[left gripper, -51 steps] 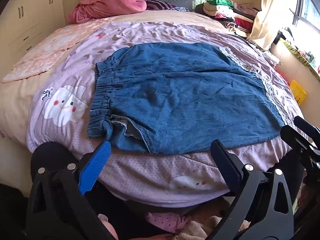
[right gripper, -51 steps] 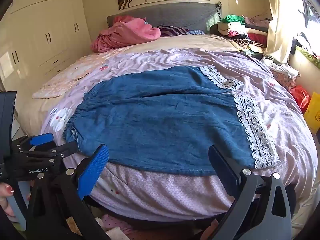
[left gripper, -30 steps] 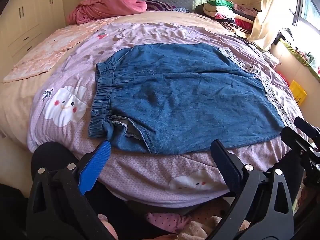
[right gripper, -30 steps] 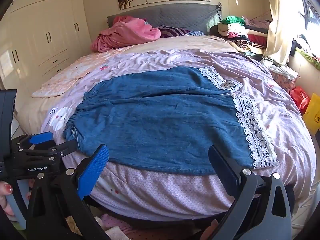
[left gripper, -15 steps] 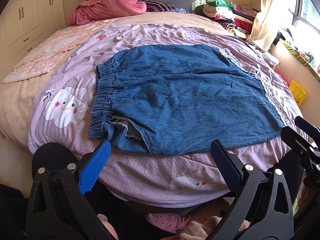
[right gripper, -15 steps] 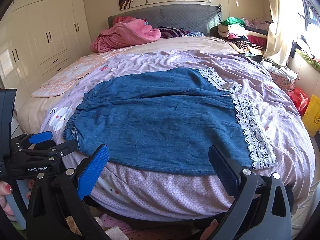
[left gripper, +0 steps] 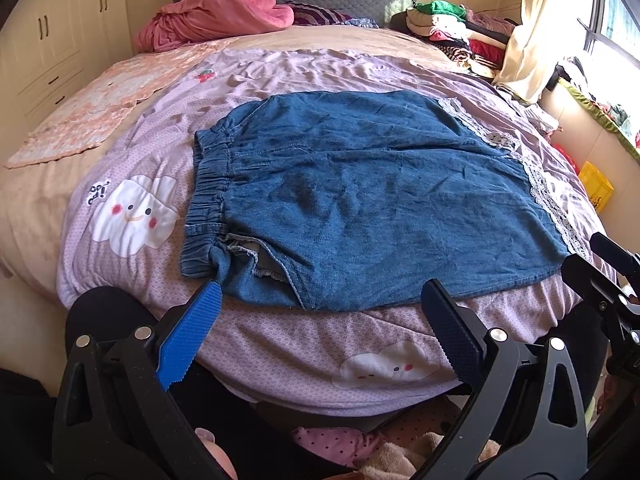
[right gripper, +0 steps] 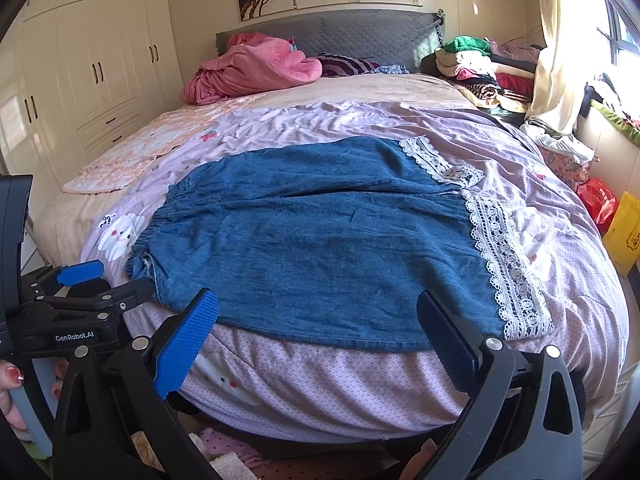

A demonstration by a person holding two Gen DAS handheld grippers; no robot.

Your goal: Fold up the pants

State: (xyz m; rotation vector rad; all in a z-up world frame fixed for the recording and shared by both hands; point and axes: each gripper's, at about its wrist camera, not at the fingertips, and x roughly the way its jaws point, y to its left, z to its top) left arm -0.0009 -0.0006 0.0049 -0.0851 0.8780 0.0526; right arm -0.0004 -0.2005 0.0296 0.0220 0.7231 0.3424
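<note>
Wide bed [right gripper: 568,264] under a lilac dotted quilt with white cartoon-cloud prints fills the space ahead of both claws. Crumpled pink blanket [right gripper: 256,68] lies far beyond them, against the grey padded headboard [right gripper: 360,36].

Blue denim pants with elastic waistband and white lace cuffs [left gripper: 372,196] lie spread flat on the quilt, just past the fingertips of both claws. Waistband lies ahead and to the left of the left claw; lace cuffs lie ahead and to the right of the right claw. Near edge of the denim runs along the bed's front edge.

Left claw [left gripper: 320,324]: jaws wide apart, nothing between them, left blue pad tip at the waistband corner; contact unclear.

Right claw [right gripper: 318,330]: jaws wide apart, empty, short of the denim hem.

A hand [right gripper: 10,396] with red-painted nails grips the left claw's handle, seen at the right camera's left edge.
</note>
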